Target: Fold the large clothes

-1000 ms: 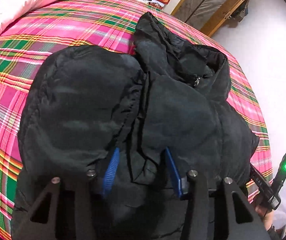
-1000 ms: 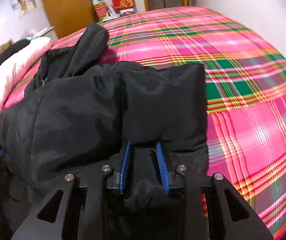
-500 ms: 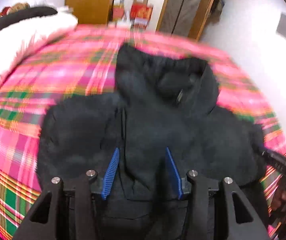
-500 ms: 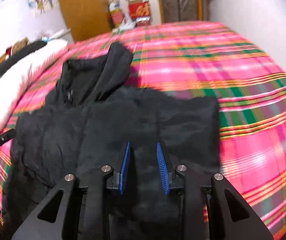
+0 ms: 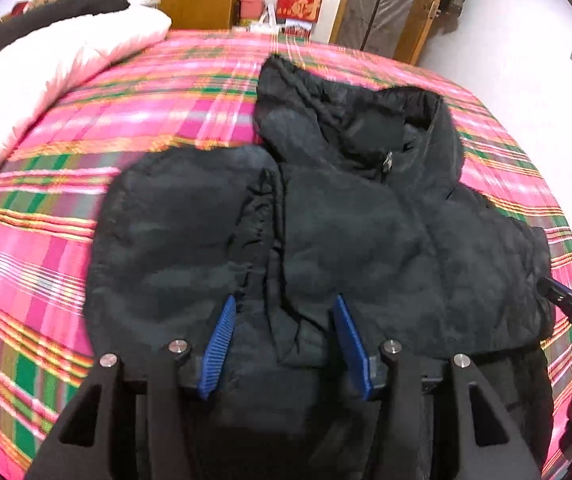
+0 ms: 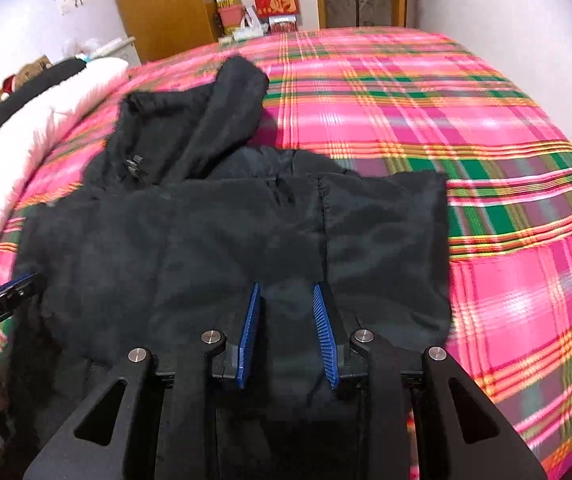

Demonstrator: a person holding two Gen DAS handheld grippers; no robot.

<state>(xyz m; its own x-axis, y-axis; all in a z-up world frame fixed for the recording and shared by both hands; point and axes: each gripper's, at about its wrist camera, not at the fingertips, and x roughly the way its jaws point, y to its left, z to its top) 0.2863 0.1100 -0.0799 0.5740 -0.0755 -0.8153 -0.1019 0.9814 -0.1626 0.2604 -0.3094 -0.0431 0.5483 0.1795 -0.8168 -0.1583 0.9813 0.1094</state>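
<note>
Your left gripper (image 5: pixel 284 308) angled down over black hooded jacket (image 5: pixel 325 232), jaws just widening, fabric bunched between (unpinched); right gripper (image 6: pixel 286 294) angled down, grasping jacket fold.

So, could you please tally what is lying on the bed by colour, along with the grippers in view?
Black jacket: 1
White puffy garment with dark trim: 1
Pink plaid bedspread: 1
Grippers, left gripper and right gripper: 2
Total: 5
</note>
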